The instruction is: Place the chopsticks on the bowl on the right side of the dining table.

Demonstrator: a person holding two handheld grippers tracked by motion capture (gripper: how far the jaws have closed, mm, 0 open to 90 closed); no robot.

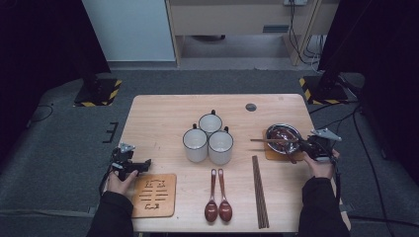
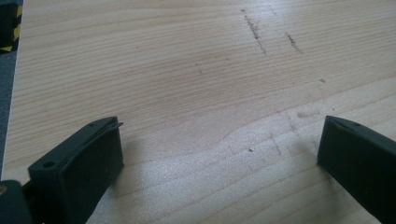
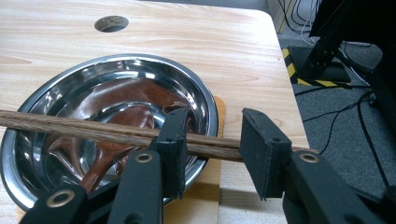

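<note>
Steel bowl (image 1: 283, 134) sits on a coaster at the right edge of the table (image 1: 163, 113), with a spoon already in it and chopsticks (image 1: 272, 141) laid across its rim. We have the right gripper (image 3: 210, 140) around the near end of those chopsticks; its jaws stand apart with a gap on one side, so we judge the sticks to be resting on the rim rather than clamped. That place looks close to set. By our reckoning the rest remains: a second pair (image 1: 260, 192) and two spoons (image 1: 218, 197) lie along the near edge, three mugs (image 1: 210, 138) cluster at the centre, and the wooden mat (image 1: 154, 194) at the near left corner is bare.

Our left gripper (image 1: 129, 166) idles beside that mat, jaws wide and holding nothing. Its own view gives bare wood between them. Our right gripper view reveals the spoon's reddish bowl reflected in the steel, which the high view leaves blurred.
</note>
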